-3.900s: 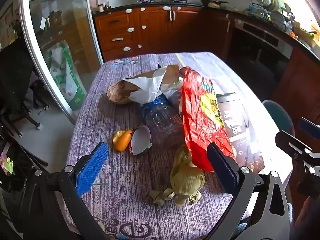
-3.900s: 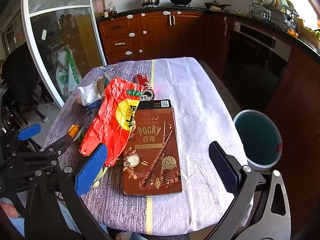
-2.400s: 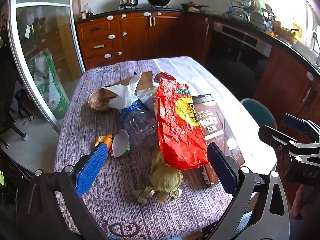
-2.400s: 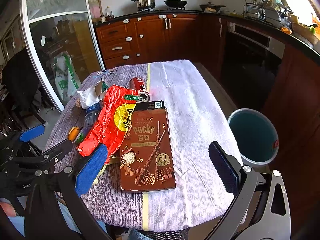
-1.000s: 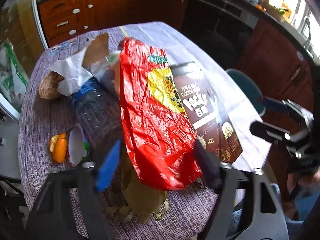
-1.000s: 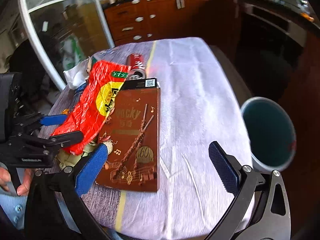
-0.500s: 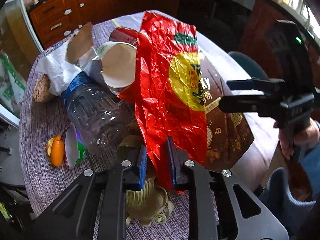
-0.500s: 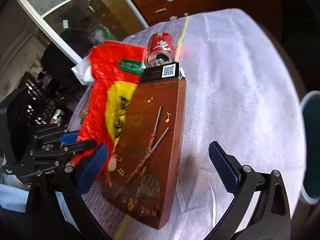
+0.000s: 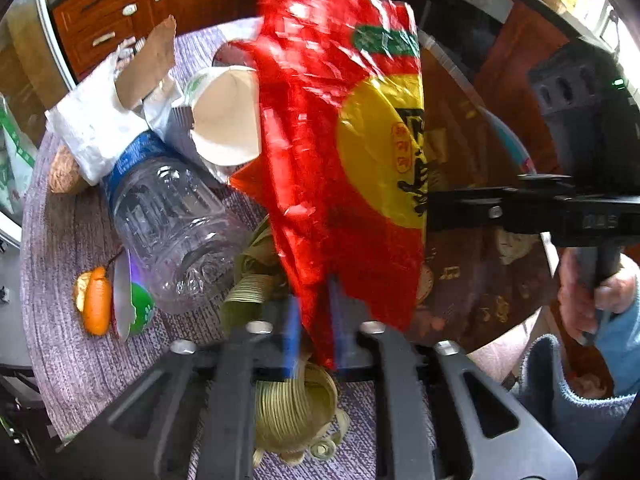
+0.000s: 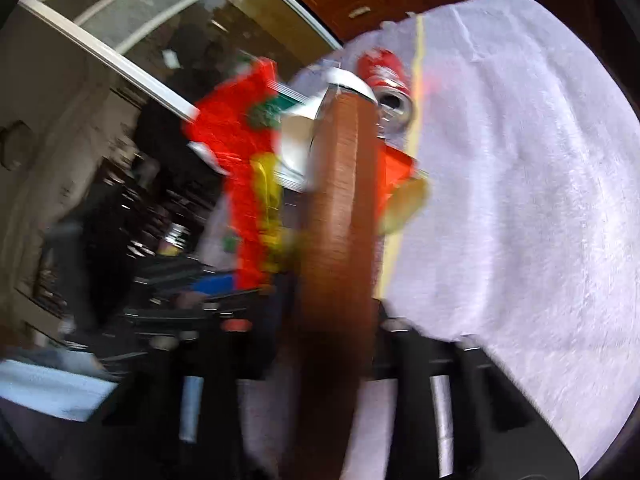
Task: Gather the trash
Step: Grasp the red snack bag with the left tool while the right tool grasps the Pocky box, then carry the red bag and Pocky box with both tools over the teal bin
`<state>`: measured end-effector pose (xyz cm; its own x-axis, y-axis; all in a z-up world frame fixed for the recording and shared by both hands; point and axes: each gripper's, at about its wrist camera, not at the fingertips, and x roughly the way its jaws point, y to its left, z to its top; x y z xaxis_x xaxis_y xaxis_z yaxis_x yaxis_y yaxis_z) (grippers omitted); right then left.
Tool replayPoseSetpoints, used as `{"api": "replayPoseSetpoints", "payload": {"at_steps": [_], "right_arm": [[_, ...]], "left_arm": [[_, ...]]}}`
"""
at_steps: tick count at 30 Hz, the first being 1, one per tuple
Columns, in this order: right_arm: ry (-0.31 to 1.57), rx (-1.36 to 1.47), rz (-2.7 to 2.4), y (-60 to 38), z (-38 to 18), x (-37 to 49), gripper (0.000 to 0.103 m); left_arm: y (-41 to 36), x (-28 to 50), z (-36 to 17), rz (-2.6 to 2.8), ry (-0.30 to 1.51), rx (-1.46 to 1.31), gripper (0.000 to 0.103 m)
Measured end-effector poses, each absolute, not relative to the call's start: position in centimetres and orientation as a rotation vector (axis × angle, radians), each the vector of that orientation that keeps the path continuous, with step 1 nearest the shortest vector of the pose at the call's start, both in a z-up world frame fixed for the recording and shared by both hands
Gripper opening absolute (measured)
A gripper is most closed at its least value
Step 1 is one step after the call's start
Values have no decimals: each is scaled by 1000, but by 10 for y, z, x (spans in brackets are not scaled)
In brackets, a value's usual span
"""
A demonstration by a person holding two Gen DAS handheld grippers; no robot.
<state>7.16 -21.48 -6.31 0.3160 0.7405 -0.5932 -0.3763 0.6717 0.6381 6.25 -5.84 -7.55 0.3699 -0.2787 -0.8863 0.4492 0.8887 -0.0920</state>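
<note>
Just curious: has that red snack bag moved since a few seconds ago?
Yes. The red snack bag has been lifted off the table, pinched in the left claw, above the plastic bottle.

A crinkled red-and-yellow snack bag (image 9: 344,152) hangs upright, pinched in the left hand-held gripper (image 9: 312,332); a brown box (image 10: 340,216) stands edge-on in the right hand-held gripper (image 10: 328,344).

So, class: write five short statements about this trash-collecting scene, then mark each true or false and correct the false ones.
1. The left gripper pinches the red bag. True.
2. The right gripper is open and holds nothing. False: it is shut on the brown box.
3. The clear bottle stands upright. False: it lies on its side.
4. A red can lies on the table. True.
5. The paper cup is blue. False: white.
</note>
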Motion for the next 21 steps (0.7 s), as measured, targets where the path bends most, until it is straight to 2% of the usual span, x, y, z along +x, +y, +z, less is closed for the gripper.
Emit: {"api": "replayPoseSetpoints", "payload": {"at_steps": [3,9,17,21], "right_arm": [[993,338,695,-205,-40,57,20],[927,345,593,-220,-5,32,20],[864,386,474,-260,10,29,20],[827,390,458,-266,18,23,20]], "left_arm": [[-56,55,-64,-442,1060,178,6],[-37,46,-37,-420,1014,107,6],[-35,39,6,-389,913,103,6],[-43,48,15,-408,919,63,6]]}}
